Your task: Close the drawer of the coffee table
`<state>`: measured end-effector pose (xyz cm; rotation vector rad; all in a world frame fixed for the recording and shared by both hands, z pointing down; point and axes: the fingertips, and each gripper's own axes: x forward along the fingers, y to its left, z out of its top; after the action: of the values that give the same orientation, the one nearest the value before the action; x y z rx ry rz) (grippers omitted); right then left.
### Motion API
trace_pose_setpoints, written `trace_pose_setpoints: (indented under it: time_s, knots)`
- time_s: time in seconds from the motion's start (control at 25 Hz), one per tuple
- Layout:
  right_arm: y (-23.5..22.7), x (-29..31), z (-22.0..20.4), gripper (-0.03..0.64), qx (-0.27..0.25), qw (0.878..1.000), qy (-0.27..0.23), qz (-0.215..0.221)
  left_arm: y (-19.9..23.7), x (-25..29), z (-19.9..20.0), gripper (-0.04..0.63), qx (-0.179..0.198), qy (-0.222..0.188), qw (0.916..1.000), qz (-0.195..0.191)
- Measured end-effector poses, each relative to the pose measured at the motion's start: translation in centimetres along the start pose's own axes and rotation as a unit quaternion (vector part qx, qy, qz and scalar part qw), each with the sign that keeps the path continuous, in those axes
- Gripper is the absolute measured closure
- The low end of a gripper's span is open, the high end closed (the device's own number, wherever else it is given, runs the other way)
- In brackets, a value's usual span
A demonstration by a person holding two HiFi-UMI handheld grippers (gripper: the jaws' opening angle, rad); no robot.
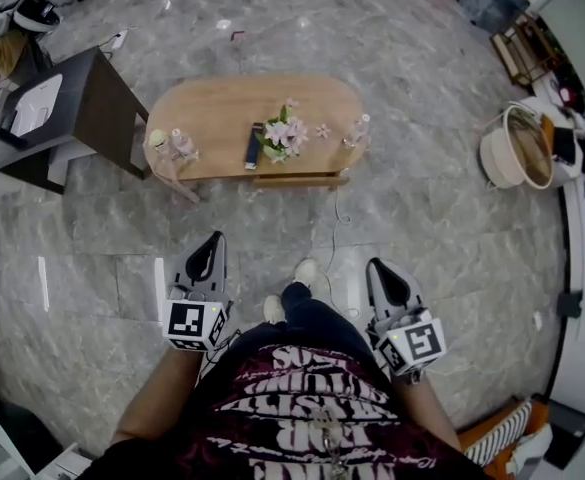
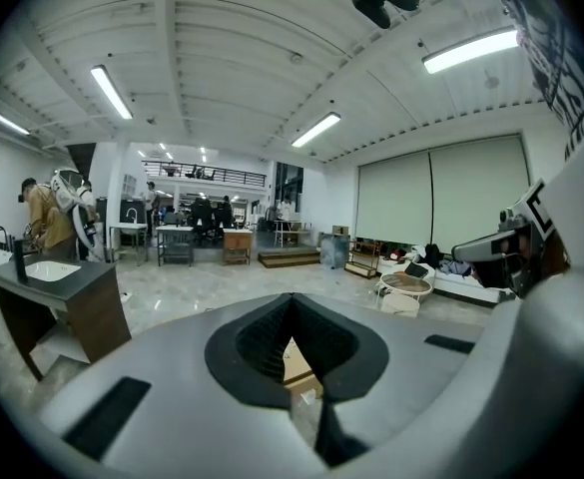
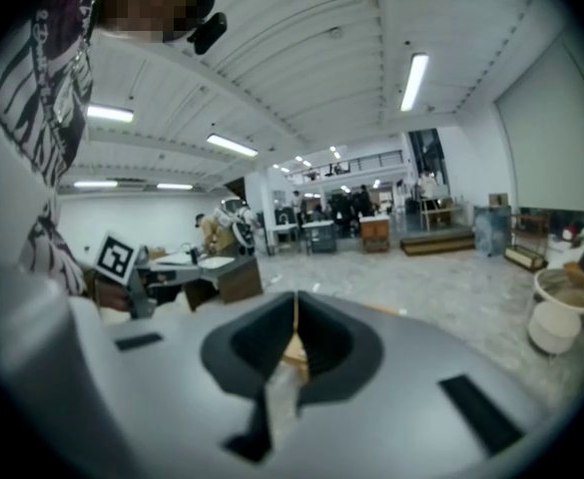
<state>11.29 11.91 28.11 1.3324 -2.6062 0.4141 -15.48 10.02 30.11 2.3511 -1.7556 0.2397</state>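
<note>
Progress looks like zero here: the drawer (image 1: 300, 180) pokes out of the coffee table (image 1: 212, 108) on its near side, well apart from the left gripper (image 1: 213, 243) and right gripper (image 1: 377, 268) (both pinched together, nothing in them), so the whole push is left to do.

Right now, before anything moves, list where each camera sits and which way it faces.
Head view: on the person's head, looking steeply down at the coffee table and floor; shows shirt, legs, left gripper, right gripper.
Left gripper view: on the left gripper, facing across the room over shut jaws; right gripper at right edge.
Right gripper view: on the right gripper, facing likewise; left gripper at left edge.
Shared: all three show the dark sink cabinet.
</note>
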Motion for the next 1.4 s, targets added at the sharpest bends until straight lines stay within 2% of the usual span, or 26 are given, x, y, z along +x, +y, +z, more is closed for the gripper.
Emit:
trace_pose_setpoints:
  time_s: [0.2, 0.4, 0.56, 0.72, 1.04, 1.24, 1.4]
  knots:
    - [-2.8, 1.3, 0.9, 0.581, 0.010, 1.000, -0.008, -0.007, -0.8, 3.6, 1.1, 0.572, -0.003, 0.005, 0.9999, -0.012]
    - [-6.5, 3.0, 1.4, 0.583, 0.022, 1.000, -0.015, -0.013, -0.8, 7.0, 2.4, 0.572, 0.012, 0.009, 0.9998, -0.011]
    - [-9.9, 4.8, 1.9, 0.582, 0.033, 0.999, -0.013, -0.011, -0.3, 9.3, 3.9, 0.572, 0.025, 0.010, 0.9996, 0.009]
    - [-11.6, 7.2, 3.1, 0.582, 0.029, 0.999, -0.017, 0.019, 0.8, 10.3, 5.2, 0.572, 0.028, 0.009, 0.9988, 0.040]
    - [-14.8, 10.4, 3.4, 0.581, 0.025, 0.998, -0.018, 0.048, 2.1, 11.6, 2.0, 0.572, 0.013, 0.051, 0.9962, 0.069]
    - [-17.2, 12.4, 1.7, 0.581, 0.025, 0.999, 0.016, 0.038, 2.9, 13.2, -0.4, 0.572, 0.026, 0.090, 0.9937, 0.062]
    - [-18.2, 15.1, -0.8, 0.582, 0.024, 0.997, 0.057, 0.040, 4.4, 15.1, -3.1, 0.572, 0.016, 0.118, 0.9909, 0.063]
